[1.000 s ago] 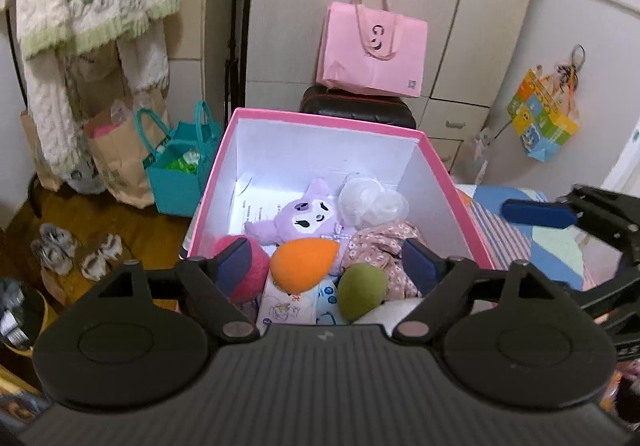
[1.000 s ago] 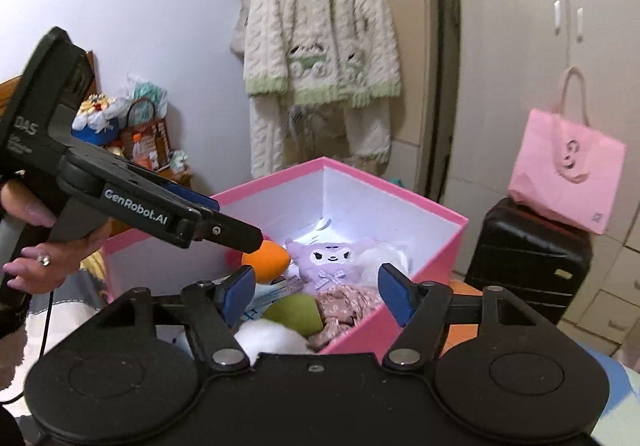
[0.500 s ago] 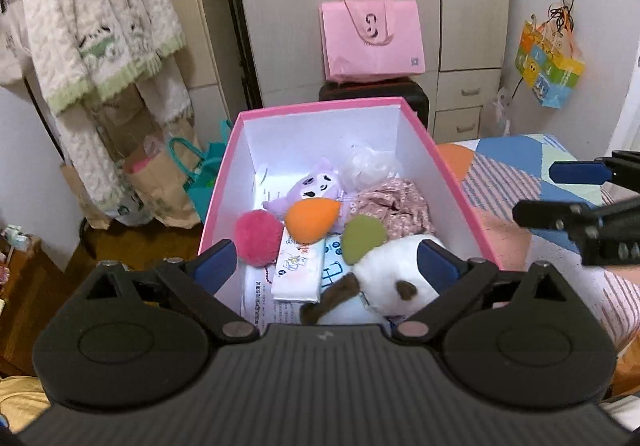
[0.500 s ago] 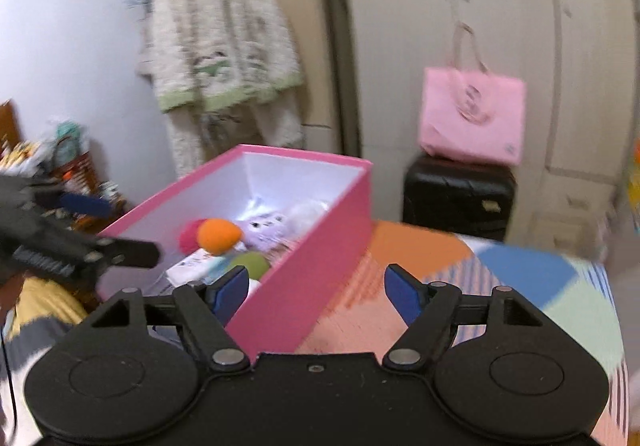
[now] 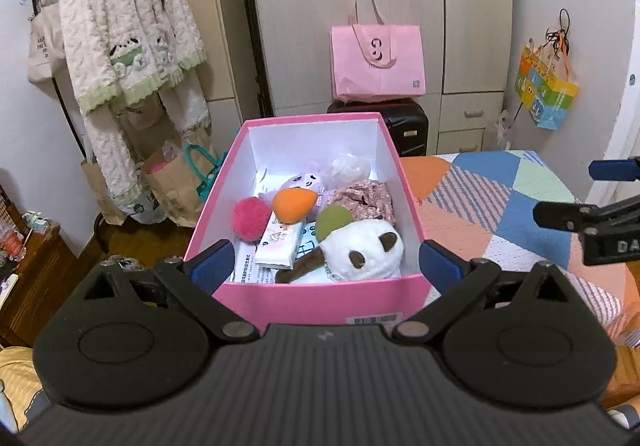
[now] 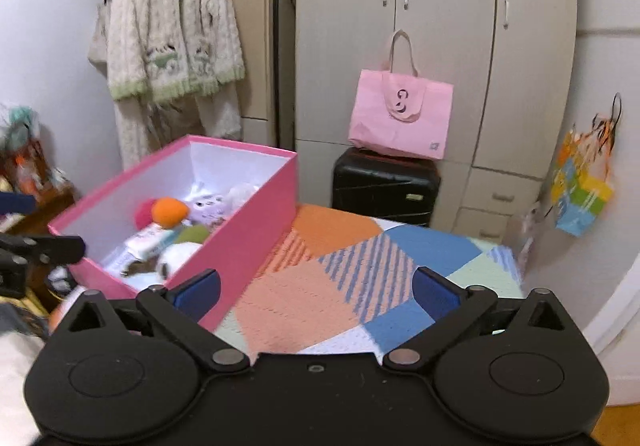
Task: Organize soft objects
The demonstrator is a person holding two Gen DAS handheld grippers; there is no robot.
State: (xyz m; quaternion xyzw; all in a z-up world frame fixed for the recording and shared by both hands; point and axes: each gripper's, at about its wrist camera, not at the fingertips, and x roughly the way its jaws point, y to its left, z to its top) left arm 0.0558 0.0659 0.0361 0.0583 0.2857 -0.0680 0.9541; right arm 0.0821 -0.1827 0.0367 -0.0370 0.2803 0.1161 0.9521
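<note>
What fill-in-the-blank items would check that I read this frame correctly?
1. The panda plush lies inside the ____ box.
2. The pink tote rests on a black ____.
3. The left gripper is ____ and holds nothing.
4. The right gripper hovers over the patchwork ____.

Missing words: pink; suitcase; open; blanket

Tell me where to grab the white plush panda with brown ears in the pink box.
Grip the white plush panda across its rounded head, coming straight down from above with the open left gripper. It lies on top at the near end of the pink box, whose walls block any sideways approach.
</note>
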